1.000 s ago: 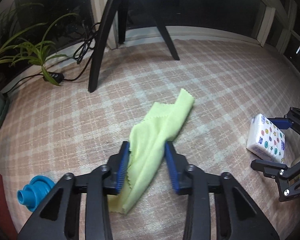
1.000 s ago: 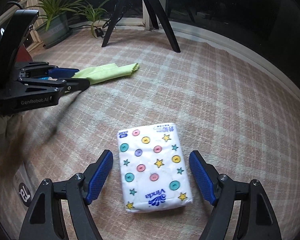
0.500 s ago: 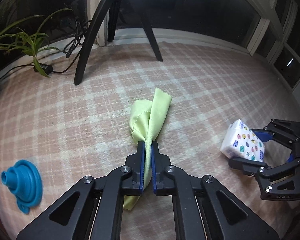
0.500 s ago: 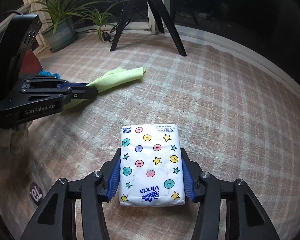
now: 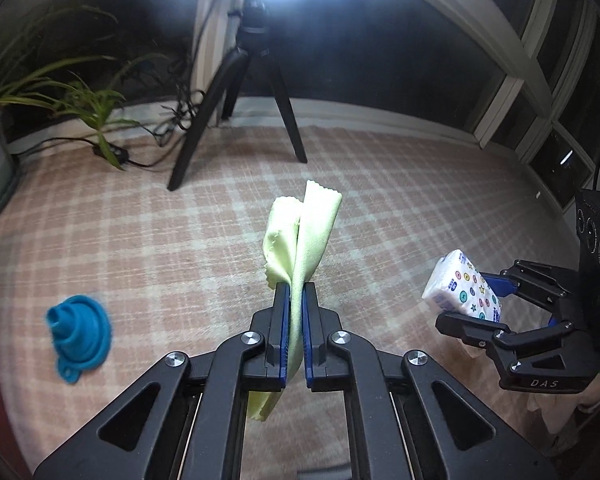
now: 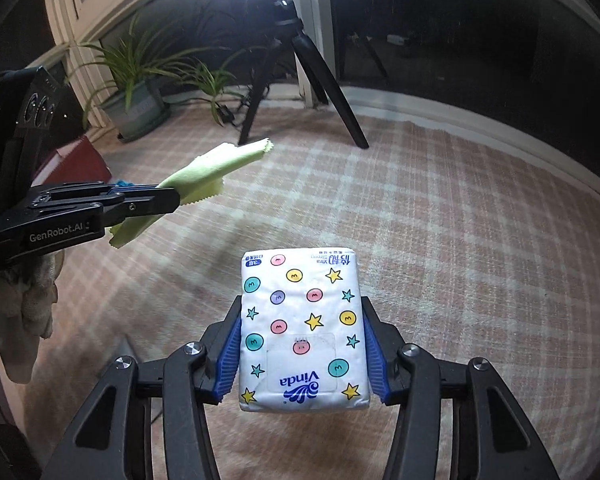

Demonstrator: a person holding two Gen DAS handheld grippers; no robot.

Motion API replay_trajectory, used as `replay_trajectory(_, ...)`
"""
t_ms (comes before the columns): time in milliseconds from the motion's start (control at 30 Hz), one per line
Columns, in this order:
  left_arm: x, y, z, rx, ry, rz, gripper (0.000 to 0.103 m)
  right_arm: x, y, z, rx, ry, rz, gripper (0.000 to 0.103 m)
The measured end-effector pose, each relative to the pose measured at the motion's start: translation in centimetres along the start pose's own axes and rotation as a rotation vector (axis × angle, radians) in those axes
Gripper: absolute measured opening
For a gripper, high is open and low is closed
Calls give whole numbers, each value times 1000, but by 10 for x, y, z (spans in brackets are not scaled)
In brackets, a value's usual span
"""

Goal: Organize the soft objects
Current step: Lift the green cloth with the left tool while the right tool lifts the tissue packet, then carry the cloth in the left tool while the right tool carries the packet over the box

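Checked rug point(image 5: 380, 208) below. Left gripper point(image 5: 296, 300) jaws pinch limp green cloth point(image 5: 300, 236) mid-length, ends drooping. Right gripper point(image 6: 302, 344) jaws squeeze tissue pack point(image 6: 300, 320) sides: light, squashy, slick wrapper.

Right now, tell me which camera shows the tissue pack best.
The right wrist view: the tissue pack fills the centre, its printed face fully visible, clamped in the right gripper. The left wrist view shows it small, angled, at the right edge.

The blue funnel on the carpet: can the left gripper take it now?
Probably not yet. The left gripper is shut on the green cloth, so its jaws are full. The funnel itself lies uncovered on the carpet.
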State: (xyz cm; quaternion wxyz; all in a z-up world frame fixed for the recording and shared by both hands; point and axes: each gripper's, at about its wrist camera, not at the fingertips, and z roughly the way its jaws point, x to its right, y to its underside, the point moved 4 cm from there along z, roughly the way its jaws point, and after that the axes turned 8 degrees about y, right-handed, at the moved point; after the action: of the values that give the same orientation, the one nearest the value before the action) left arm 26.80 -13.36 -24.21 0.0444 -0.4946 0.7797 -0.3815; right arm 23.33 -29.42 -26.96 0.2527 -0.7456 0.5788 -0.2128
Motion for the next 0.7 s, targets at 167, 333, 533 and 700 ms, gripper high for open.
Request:
replay_trajectory(167, 1, 4, -37, 47, -9, -11, 4, -11, -2, -26, 36, -14, -7, 48)
replay_trajectory(333, 0, 10, -78, 102, -29, -29, 4, -28, -7, -50, 68, -28, -35, 48)
replay_trajectory(533, -5, 25, -124, 159, -64, -57, 4, -60, -11, -78, 108, -56, -90, 48)
replay_trajectory(700, -18, 39, -163, 198, -106, -84, 4, -90, -17, -96, 128, -92, -125, 48)
